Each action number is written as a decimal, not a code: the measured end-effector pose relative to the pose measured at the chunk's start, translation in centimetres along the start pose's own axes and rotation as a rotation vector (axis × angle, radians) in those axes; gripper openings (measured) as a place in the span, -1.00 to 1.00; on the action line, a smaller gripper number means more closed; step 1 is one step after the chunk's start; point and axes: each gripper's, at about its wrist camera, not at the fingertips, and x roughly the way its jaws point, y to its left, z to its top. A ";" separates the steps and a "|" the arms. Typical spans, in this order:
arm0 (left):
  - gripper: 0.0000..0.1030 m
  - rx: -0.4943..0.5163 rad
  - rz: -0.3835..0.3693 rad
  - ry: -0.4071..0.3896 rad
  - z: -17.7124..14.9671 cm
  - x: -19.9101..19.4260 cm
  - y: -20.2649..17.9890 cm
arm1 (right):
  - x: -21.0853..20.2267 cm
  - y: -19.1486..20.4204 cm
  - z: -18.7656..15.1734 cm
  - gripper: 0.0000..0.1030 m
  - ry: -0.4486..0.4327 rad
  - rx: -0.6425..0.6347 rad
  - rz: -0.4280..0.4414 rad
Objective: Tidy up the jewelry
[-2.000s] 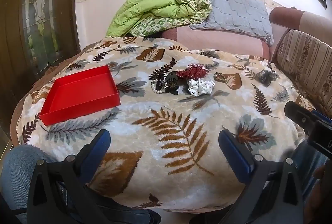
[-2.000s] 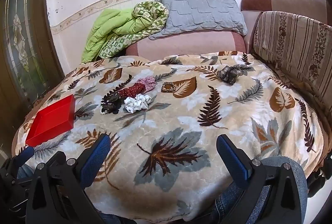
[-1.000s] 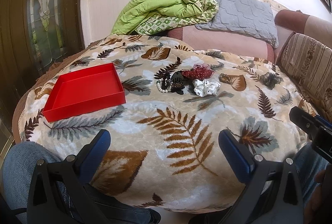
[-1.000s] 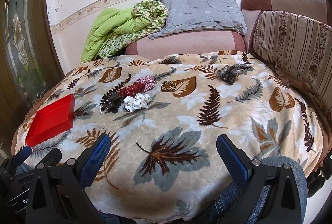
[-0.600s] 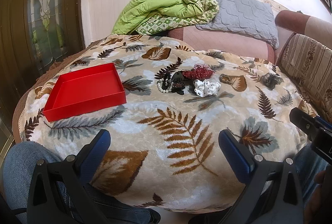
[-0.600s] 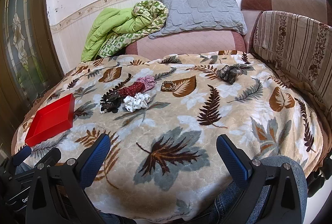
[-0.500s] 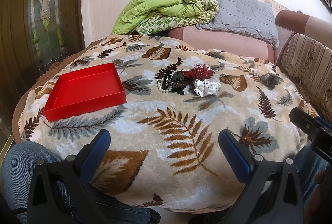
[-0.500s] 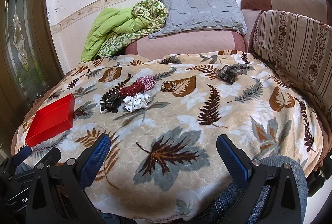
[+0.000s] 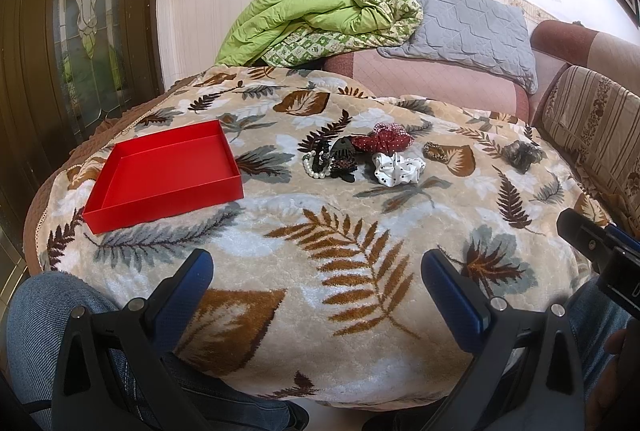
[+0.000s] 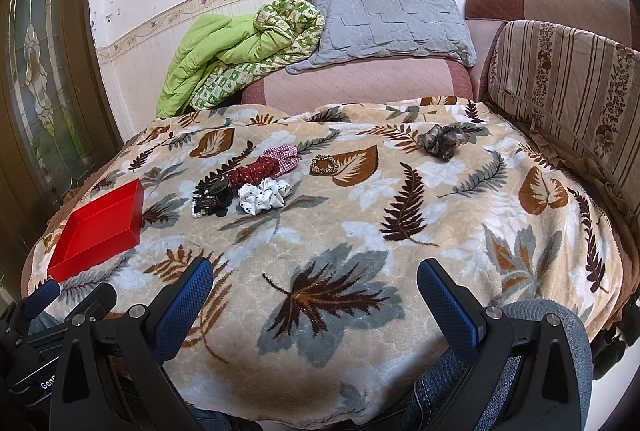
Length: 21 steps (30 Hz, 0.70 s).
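An empty red tray (image 9: 168, 175) (image 10: 100, 227) lies on the leaf-patterned blanket (image 9: 340, 255) at the left. Right of it is a cluster: a pearl bracelet (image 9: 310, 167), black hair clips (image 9: 340, 159) (image 10: 212, 195), a red dotted scrunchie (image 9: 384, 141) (image 10: 256, 169), a white dotted scrunchie (image 9: 398, 169) (image 10: 264, 197) and a checked scrunchie (image 10: 286, 157). A leopard scrunchie (image 9: 438, 151) (image 10: 325, 164) and a dark grey scrunchie (image 9: 522, 155) (image 10: 440, 141) lie further right. My left gripper (image 9: 316, 271) and right gripper (image 10: 314, 279) are open and empty, held near the blanket's front edge.
A green quilt (image 9: 312, 19) and a grey pillow (image 10: 384, 19) lie on the pink sofa (image 10: 360, 79) behind. A striped cushion (image 10: 568, 79) stands at the right. A glass-panelled door (image 9: 88, 27) is at the left. My jeans-clad knees (image 9: 36, 323) are below.
The left wrist view shifted slightly two seconds ago, then held still. Both grippers stay open and nothing on the blanket has moved.
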 end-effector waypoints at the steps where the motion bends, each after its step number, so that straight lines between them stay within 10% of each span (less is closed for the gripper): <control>1: 1.00 -0.001 -0.001 -0.006 0.0 0.0 -0.1 | 0.0 0.0 0.0 1.00 0.001 0.000 0.000; 21: 1.00 -0.021 0.001 -0.037 0.4 0.4 1.5 | 1.3 0.0 1.1 1.00 0.008 -0.034 0.003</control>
